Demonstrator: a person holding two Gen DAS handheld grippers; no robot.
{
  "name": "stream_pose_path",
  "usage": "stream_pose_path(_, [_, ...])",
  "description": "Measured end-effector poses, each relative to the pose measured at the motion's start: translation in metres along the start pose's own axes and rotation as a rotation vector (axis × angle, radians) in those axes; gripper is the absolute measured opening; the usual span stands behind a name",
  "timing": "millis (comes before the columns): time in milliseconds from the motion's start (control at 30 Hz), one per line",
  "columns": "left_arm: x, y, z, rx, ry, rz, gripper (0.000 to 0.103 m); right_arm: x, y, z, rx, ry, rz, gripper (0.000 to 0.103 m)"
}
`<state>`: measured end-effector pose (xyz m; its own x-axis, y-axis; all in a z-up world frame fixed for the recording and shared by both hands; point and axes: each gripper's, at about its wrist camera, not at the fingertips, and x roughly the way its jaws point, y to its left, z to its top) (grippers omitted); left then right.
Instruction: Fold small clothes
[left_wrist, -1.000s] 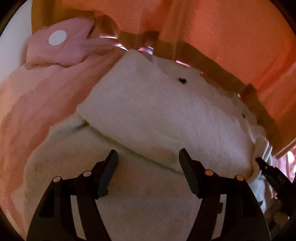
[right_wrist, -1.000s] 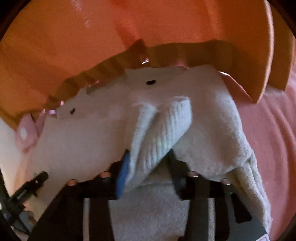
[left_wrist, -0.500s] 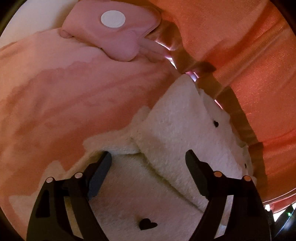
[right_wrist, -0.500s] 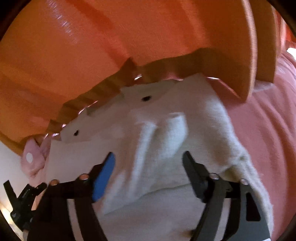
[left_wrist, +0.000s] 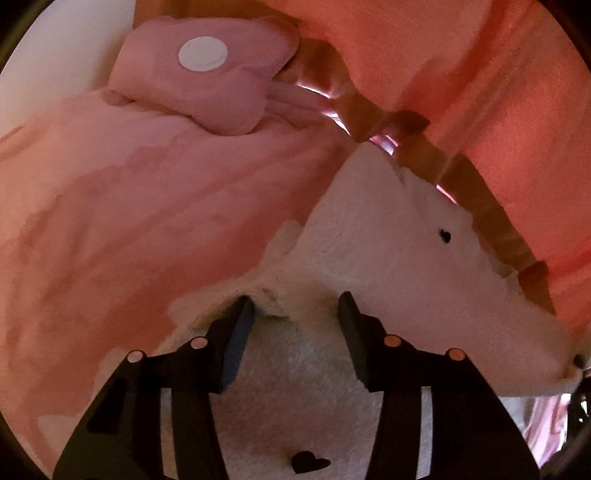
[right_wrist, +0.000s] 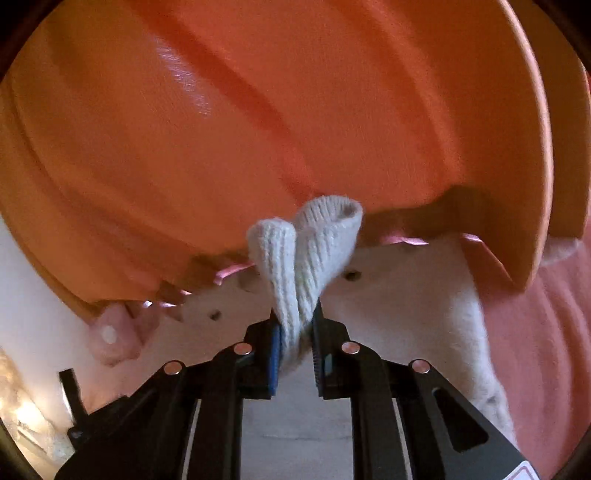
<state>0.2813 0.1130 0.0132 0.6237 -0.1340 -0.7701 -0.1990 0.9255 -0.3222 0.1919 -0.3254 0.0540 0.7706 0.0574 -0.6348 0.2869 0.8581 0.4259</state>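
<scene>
Right gripper (right_wrist: 295, 317) closing, clamped on ribbed cuff (right_wrist: 314, 243); left gripper (left_wrist: 295, 314) closing, unclenched, astride garment (left_wrist: 388, 258) fold.

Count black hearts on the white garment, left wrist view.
2. Large heart at bottom centre of the white garment; small heart on its folded-over upper layer. Dark spot at the right edge may be a third; folds may hide more.

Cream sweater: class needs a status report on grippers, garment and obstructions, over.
Right gripper closing on ribbed cuff. Left gripper closing over cream sweater fold. Orange tub crowds the far edge.
</scene>
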Motion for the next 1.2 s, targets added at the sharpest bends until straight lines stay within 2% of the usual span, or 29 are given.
stream_pose_path(67, [0.000,-0.005,-0.003,0.029,0.000,0.017,0.046,0.028,-0.027,-0.019,0.052,0.109,-0.096,0.013])
stream_pose_path(100, [0.000,-0.006,-0.005,0.038,-0.003,0.024,0.046,0.028,-0.034,-0.024,0.081,0.097,-0.062,0.013])
stream_pose_path(200, [0.001,-0.009,-0.007,0.063,-0.011,0.049,0.046,0.011,-0.022,-0.013,0.041,0.039,-0.072,0.018])
stream_pose_path(233, [0.001,-0.010,-0.008,0.068,-0.013,0.056,0.046,0.009,-0.019,-0.012,0.019,0.024,-0.095,0.018])
stream_pose_path(300, [0.000,-0.013,-0.011,0.102,-0.018,0.079,0.046,0.017,-0.020,-0.019,-0.029,0.058,-0.195,0.019])
stream_pose_path(333, [0.000,-0.015,-0.012,0.115,-0.021,0.088,0.047,0.019,-0.026,-0.023,-0.017,0.071,-0.212,0.020])
stream_pose_path(367, [0.001,-0.016,-0.013,0.122,-0.021,0.094,0.047,0.014,-0.031,-0.026,0.022,0.051,-0.213,0.022])
stream_pose_path(400, [0.001,-0.016,-0.013,0.124,-0.020,0.096,0.047,0.008,-0.032,-0.025,0.043,0.031,-0.249,0.022])
stream_pose_path(433, [0.000,-0.016,-0.013,0.125,-0.017,0.098,0.047,-0.004,-0.027,-0.022,0.051,-0.011,-0.305,0.023])
stream_pose_path(467, [0.001,-0.016,-0.014,0.125,-0.014,0.098,0.047,-0.021,-0.017,-0.019,0.044,-0.083,-0.337,0.028])
stream_pose_path(500, [0.001,-0.016,-0.013,0.124,-0.009,0.098,0.047,-0.035,-0.002,-0.016,0.018,-0.139,-0.325,0.029])
stream_pose_path(567, [0.002,-0.016,-0.013,0.123,0.000,0.099,0.047,-0.041,0.046,-0.008,-0.101,-0.148,-0.186,0.029])
stream_pose_path(633, [0.001,-0.015,-0.012,0.125,0.010,0.097,0.047,-0.026,0.095,-0.007,-0.238,-0.085,-0.085,0.030])
stream_pose_path(700, [0.002,-0.014,-0.013,0.125,0.018,0.092,0.047,0.008,0.150,-0.010,-0.372,0.018,0.045,0.040])
stream_pose_path(767, [0.003,-0.013,-0.011,0.125,0.027,0.086,0.048,0.049,0.197,-0.013,-0.478,0.101,0.111,0.043])
stream_pose_path(867, [0.004,-0.011,-0.008,0.117,0.042,0.073,0.048,0.105,0.244,-0.020,-0.575,0.156,0.123,0.050])
stream_pose_path(967, [0.004,-0.012,-0.009,0.128,0.044,0.073,0.048,0.150,0.265,-0.020,-0.575,0.230,0.151,0.055])
stream_pose_path(1033, [0.004,-0.011,-0.009,0.136,0.045,0.070,0.048,0.185,0.277,-0.025,-0.580,0.260,0.124,0.056])
stream_pose_path(1167, [0.006,-0.010,-0.009,0.129,0.056,0.060,0.049,0.229,0.290,-0.036,-0.597,0.312,0.108,0.056])
stream_pose_path(1200, [0.006,-0.010,-0.009,0.129,0.057,0.059,0.049,0.235,0.293,-0.039,-0.613,0.320,0.108,0.042])
